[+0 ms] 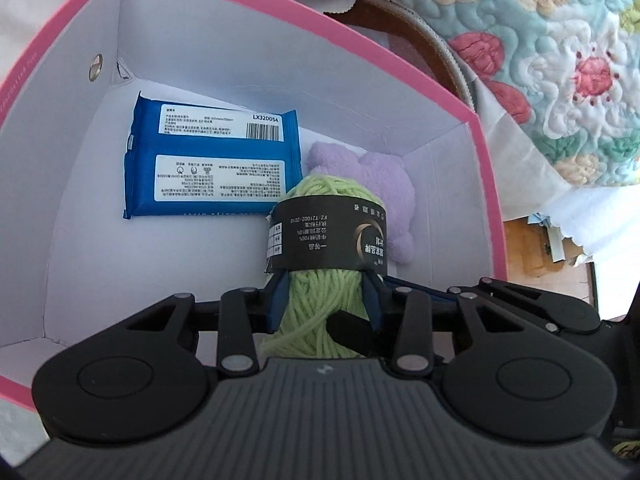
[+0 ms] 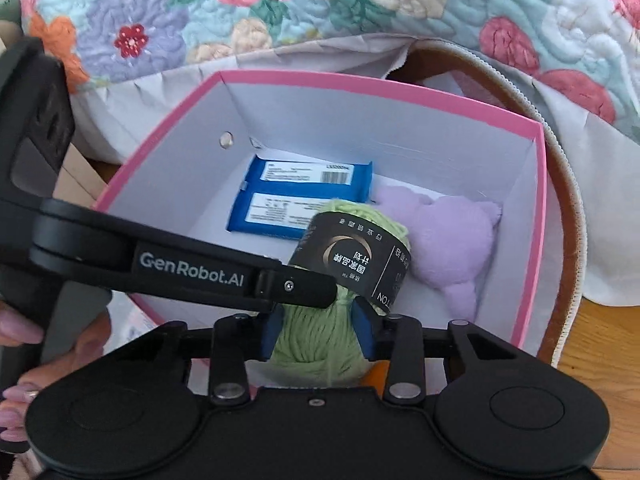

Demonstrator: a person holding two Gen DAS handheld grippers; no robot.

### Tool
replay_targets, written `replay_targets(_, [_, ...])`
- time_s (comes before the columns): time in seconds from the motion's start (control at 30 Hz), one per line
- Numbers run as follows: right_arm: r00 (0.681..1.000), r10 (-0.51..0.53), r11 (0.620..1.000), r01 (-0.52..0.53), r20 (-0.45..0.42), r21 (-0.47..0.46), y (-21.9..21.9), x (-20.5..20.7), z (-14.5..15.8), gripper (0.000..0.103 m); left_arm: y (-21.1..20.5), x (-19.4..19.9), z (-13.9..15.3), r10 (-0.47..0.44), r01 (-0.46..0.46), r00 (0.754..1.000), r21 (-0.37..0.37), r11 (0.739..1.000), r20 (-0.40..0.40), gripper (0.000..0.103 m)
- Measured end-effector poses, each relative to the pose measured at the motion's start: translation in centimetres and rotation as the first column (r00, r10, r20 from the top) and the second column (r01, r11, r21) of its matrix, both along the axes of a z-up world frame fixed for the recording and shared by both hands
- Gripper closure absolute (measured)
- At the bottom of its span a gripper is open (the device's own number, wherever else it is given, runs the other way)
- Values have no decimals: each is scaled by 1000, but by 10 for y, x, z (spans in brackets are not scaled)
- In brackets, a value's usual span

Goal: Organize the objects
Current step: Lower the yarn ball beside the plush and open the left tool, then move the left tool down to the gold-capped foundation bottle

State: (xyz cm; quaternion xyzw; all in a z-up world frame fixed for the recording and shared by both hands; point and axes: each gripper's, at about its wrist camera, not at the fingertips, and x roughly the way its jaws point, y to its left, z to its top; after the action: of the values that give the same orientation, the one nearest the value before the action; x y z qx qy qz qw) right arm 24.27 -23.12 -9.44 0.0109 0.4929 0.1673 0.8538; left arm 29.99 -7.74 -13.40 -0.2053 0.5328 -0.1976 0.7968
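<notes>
A green yarn ball with a black paper band is held over the open pink box. My left gripper is shut on the yarn's lower end, and my right gripper is shut on the same yarn ball. The left gripper's arm crosses the right wrist view from the left. Inside the box lie a blue wipes pack and a purple plush toy.
A floral quilt lies behind and to the right of the box. A brown round zipped bag surrounds the box's right side. White paper lies under the quilt. Wooden floor shows at right.
</notes>
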Motion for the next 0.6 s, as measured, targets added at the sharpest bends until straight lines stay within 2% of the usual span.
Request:
replay_targets(0.17, [1000, -10, 1000, 10, 29, 8, -1, -7, 0, 60, -5, -7, 9, 16, -18, 1000, 79, 997, 24, 51])
replay_targets(0.37, [995, -18, 998, 12, 94, 65, -13, -41, 36, 53, -2, -39, 57, -11, -12, 993, 201, 979, 115, 36])
replay_targets(0.47, [993, -2, 998, -5, 121, 62, -20, -61, 54, 52, 4, -57, 81, -21, -17, 990, 262, 965, 140, 33])
replay_targets(0.6, [987, 38, 999, -43, 157, 30, -22, -83, 79, 45, 6, -75, 104, -36, -16, 992, 393, 920, 123, 29])
